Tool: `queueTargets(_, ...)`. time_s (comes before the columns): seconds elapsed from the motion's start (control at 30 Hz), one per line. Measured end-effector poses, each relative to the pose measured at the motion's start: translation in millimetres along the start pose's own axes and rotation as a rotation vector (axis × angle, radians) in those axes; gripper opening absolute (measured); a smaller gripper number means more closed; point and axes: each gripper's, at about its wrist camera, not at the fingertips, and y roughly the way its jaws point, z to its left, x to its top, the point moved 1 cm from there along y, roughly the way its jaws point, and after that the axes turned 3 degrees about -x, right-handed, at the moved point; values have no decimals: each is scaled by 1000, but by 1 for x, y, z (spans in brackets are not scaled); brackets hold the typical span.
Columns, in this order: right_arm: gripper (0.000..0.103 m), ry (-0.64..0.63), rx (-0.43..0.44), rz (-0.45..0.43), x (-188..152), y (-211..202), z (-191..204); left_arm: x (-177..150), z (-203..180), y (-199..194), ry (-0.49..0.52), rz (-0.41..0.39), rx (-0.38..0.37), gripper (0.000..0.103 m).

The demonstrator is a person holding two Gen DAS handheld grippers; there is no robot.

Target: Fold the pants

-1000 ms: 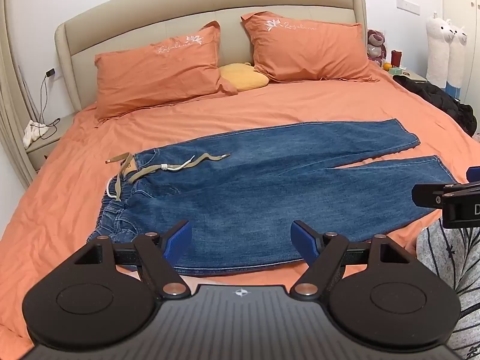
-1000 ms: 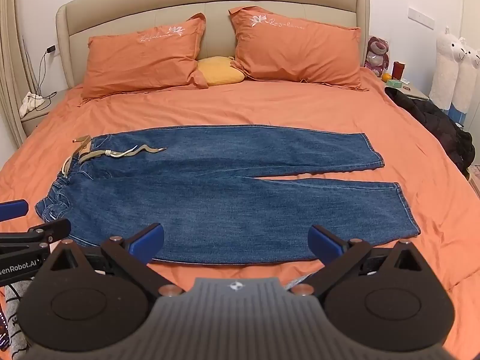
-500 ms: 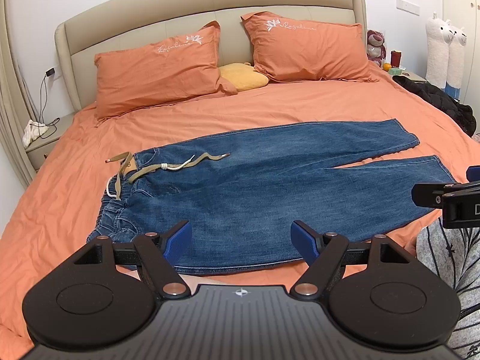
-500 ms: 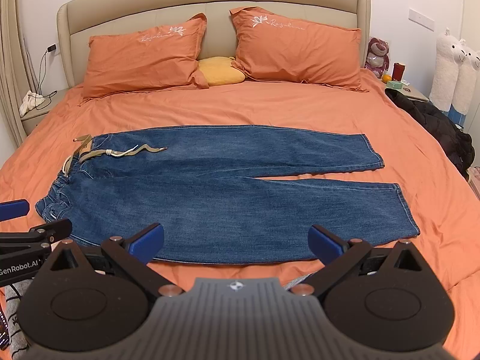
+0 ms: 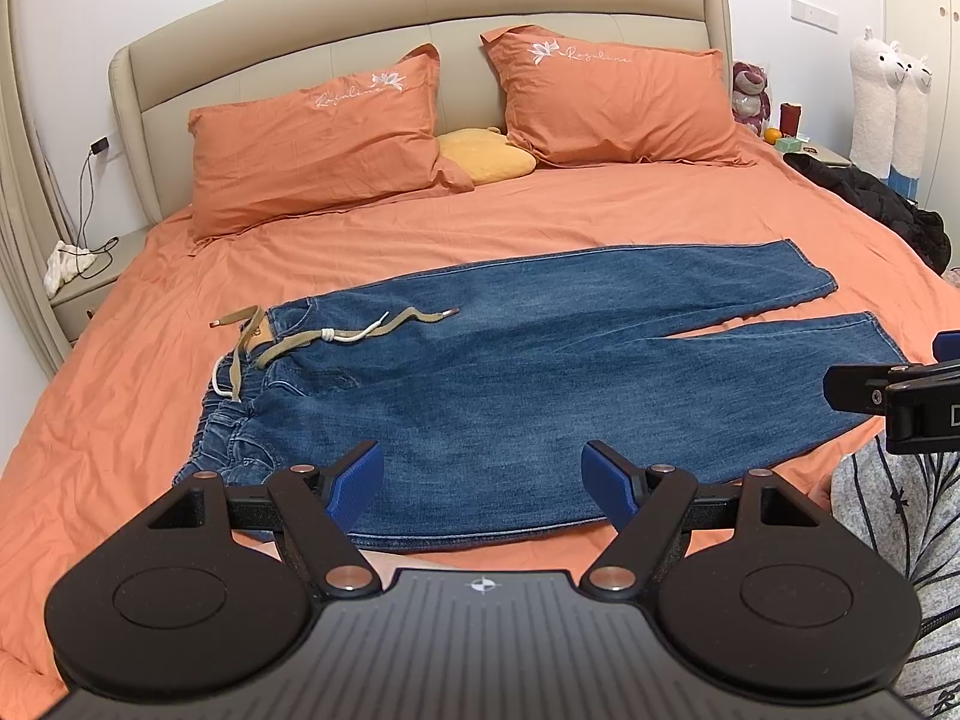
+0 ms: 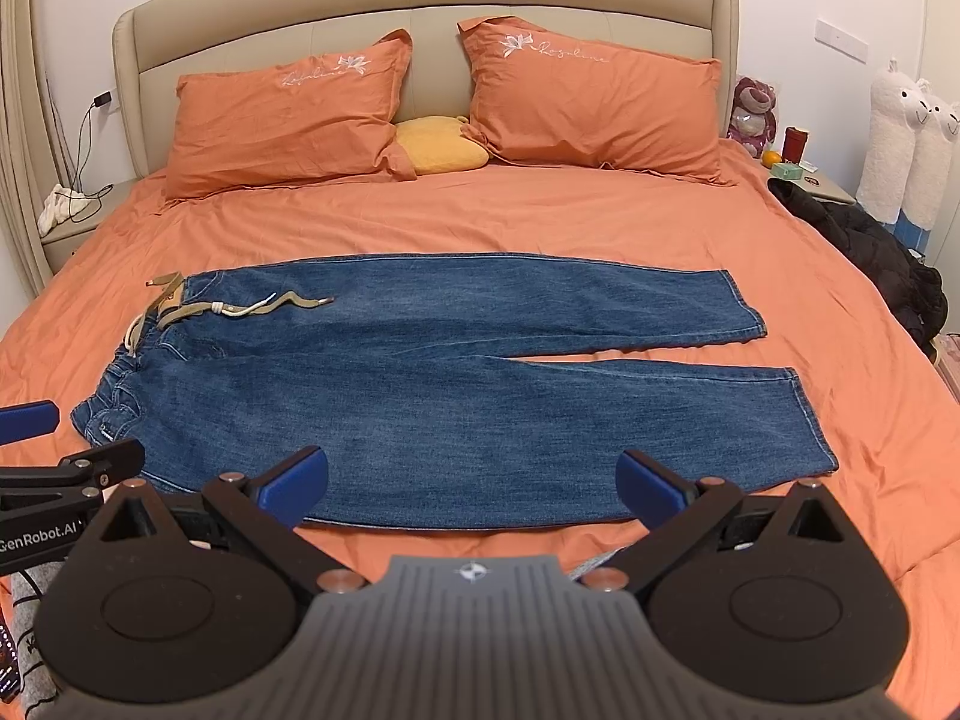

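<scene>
On the big orange bed [image 6: 540,222] lie the blue pants [image 6: 456,384], spread out flat and not folded at all. Nothing has changed since a moment ago: the pants lie just as they did, and both tongs hang in the same spots with the same wide gaps.

The waist of the pants points to the left side of the bed, and a tan drawstring [image 6: 240,309] lies loose across the top of it. The two legs stretch out to the right, with a thin strip of orange sheet showing between them near the ends.

The left gripper [image 5: 483,483] is spread wide and holds nothing. It hangs over the near edge of the pants, closer to the waist end. Its blue pads [image 5: 357,483] do not touch the cloth.

The right gripper [image 6: 471,486] is also spread wide and holds nothing. It hangs over the near edge of the pants too, closer to the leg end, and its blue pads [image 6: 651,489] are apart from the cloth.

Behind the pants, well apart from them, two orange pillows [image 6: 288,117] lean on the headboard [image 6: 420,0], with a small yellow cushion [image 6: 441,147] between them. A black jacket [image 6: 870,252] lies on the right edge of the bed.
</scene>
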Motion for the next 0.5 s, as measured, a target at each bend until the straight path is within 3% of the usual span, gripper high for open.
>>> queueTargets(0.5, 98, 1, 2, -3, 1, -5, -1, 2, -1, -1, -1, -2, 1, 88)
